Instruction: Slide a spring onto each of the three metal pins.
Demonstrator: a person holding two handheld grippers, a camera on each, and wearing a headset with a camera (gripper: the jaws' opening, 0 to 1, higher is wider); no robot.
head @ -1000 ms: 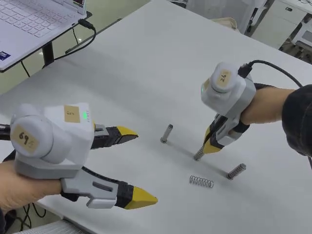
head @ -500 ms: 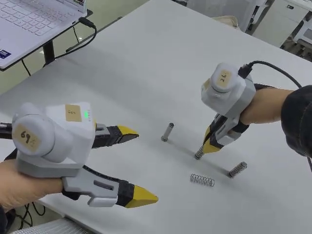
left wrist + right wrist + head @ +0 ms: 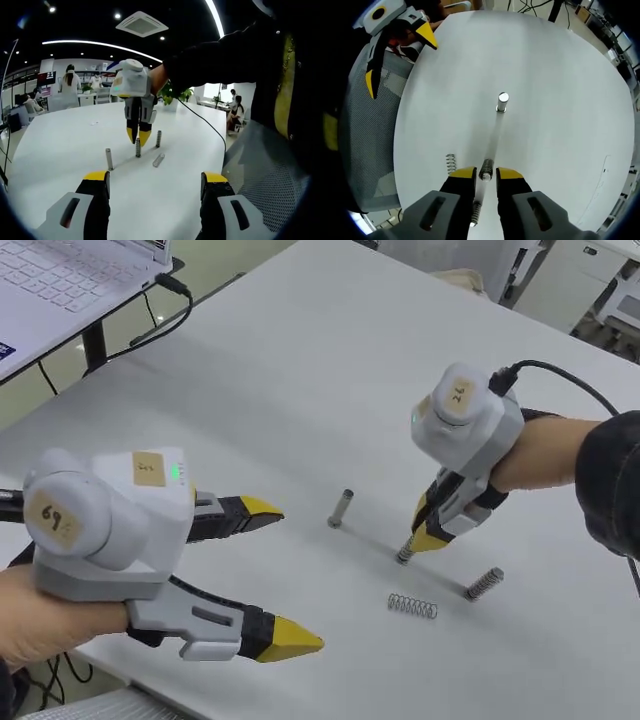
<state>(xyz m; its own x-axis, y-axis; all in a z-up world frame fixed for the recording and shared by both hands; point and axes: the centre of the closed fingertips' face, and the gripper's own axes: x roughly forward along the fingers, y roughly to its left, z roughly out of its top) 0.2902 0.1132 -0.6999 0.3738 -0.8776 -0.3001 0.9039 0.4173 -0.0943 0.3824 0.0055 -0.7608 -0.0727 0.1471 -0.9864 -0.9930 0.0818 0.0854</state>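
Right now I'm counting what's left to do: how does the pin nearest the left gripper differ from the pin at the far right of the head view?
The left pin is bare, smooth metal; the right pin carries a spring along its length. The loose spring lies closer to the right pin than to the left pin. Both stand upright on the white table.

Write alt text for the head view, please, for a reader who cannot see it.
The right claw points down at the sprung middle pin on a white table. A second sprung pin stands right of it, a bare pin left, and a loose spring lies nearer. The left claw hovers open, lower left.
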